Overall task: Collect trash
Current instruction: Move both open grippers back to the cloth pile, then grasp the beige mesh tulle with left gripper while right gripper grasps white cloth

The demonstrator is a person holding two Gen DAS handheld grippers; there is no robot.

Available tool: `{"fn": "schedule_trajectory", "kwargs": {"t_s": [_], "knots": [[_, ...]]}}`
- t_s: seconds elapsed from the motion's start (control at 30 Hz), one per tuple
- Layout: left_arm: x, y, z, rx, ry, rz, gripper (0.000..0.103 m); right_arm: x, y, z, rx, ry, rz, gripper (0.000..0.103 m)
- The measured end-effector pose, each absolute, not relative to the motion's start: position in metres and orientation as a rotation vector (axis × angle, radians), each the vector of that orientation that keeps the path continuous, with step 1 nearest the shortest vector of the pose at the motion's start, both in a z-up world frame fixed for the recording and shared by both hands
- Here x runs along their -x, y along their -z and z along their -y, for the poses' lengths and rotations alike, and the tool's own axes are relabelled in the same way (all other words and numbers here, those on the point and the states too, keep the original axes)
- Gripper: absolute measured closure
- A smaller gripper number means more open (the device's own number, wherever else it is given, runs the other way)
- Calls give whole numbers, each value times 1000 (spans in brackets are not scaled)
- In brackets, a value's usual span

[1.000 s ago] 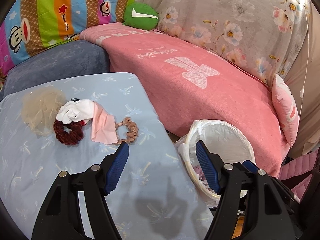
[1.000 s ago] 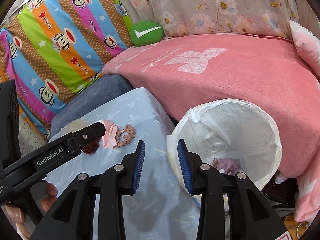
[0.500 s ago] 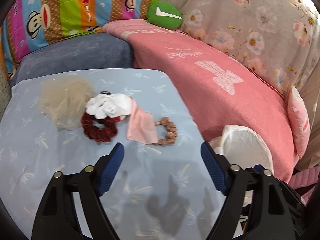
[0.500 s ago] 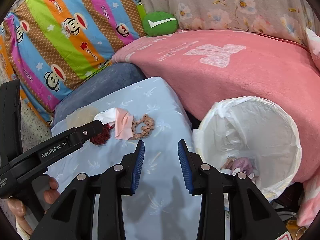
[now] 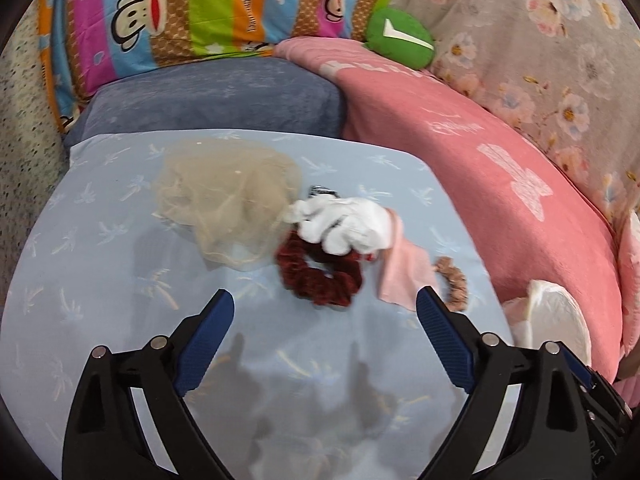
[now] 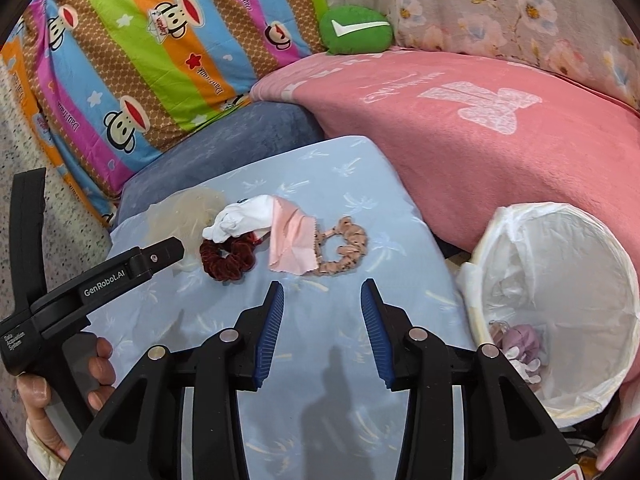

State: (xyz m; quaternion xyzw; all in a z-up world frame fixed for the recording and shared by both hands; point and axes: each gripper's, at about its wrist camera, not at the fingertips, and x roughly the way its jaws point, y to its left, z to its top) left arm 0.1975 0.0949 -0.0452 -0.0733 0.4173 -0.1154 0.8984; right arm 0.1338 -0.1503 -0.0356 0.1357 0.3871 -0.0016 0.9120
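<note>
On the light blue table (image 5: 100,280) lie a beige net pouf (image 5: 228,196), a dark red scrunchie (image 5: 320,276), a white cloth (image 5: 344,224), a pink cloth (image 5: 404,276) and a pink patterned scrunchie (image 5: 456,284). My left gripper (image 5: 324,304) hovers just short of the red scrunchie, jaws opening wide, nothing between them. My right gripper (image 6: 322,292) is opening too, empty, a little short of the pink cloth (image 6: 292,244) and patterned scrunchie (image 6: 344,248). A white-lined bin (image 6: 560,240) stands at the table's right, with pale trash (image 6: 520,340) inside.
A pink blanket (image 6: 480,132) covers the sofa behind the table and bin. A striped monkey-print cushion (image 6: 140,60), a green cushion (image 6: 356,28) and a grey-blue cushion (image 5: 216,96) sit at the back. A person's hand (image 6: 96,372) grips the left gripper's handle.
Both grippers have swung left, from over the bin toward the pile on the table. The left jaws have spread much wider; the right jaws have widened a little.
</note>
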Motion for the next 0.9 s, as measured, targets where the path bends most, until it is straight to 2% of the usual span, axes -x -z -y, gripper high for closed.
{"fn": "schedule_trajectory", "kwargs": {"t_s": [0.43,0.9], "knots": [[-259,62,-152,191,91,-888,11,-205,47,103,-251,-65,-815,58],[-320,82,-157,287,114,-938,10,-294,68,56,-211,-122,-833,57]]}}
